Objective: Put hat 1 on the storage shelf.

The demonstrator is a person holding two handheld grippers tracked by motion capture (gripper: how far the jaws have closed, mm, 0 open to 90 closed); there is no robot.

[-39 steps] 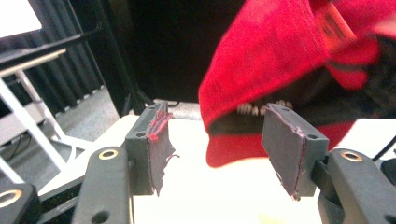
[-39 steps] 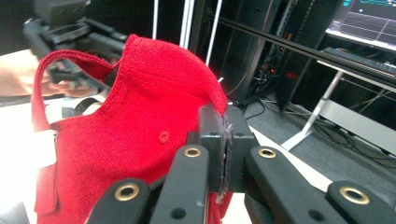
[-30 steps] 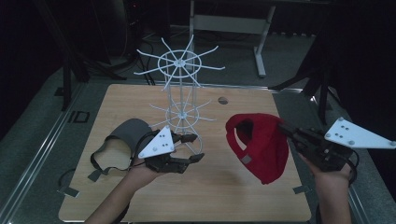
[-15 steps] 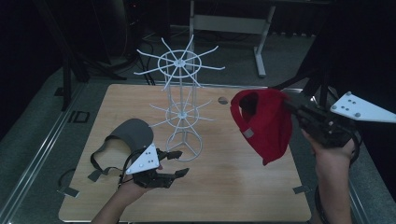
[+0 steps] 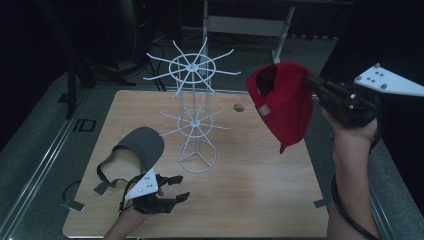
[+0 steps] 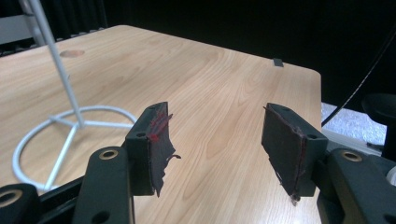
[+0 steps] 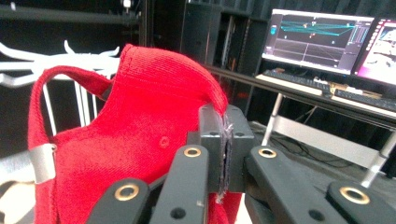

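Item one, red cap point(image 5: 284, 102): now lifted clear of the counter point(image 5: 260, 195), where a second ago it lay at the right side; it hangs in the air at the right, level with the top ring of the white wire rack point(image 5: 192, 107), brim pointing down. The right gripper point(image 5: 320, 89) holds it, jaws closed tight on the fabric at the crown edge, as the right gripper view confirms with cloth point(image 7: 140, 140) pinched between the pads. Item two, grey cap point(image 5: 137, 147): lying on the counter left of the rack base, strap trailing toward the near edge, untouched. Item three, left gripper point(image 5: 172, 192): drawn back toward the near edge since a second ago, when it sat close to the rack base; jaws wide apart and holding nothing, bare wood showing between them in the left gripper view. Item four, rack: upright at counter centre, two tiers of spokes, none carrying anything. Judgement: the lift puts the red cap at a height to be hung on an upper spoke; it is near the rack but not yet touching it, so the hanging step remains to be done.
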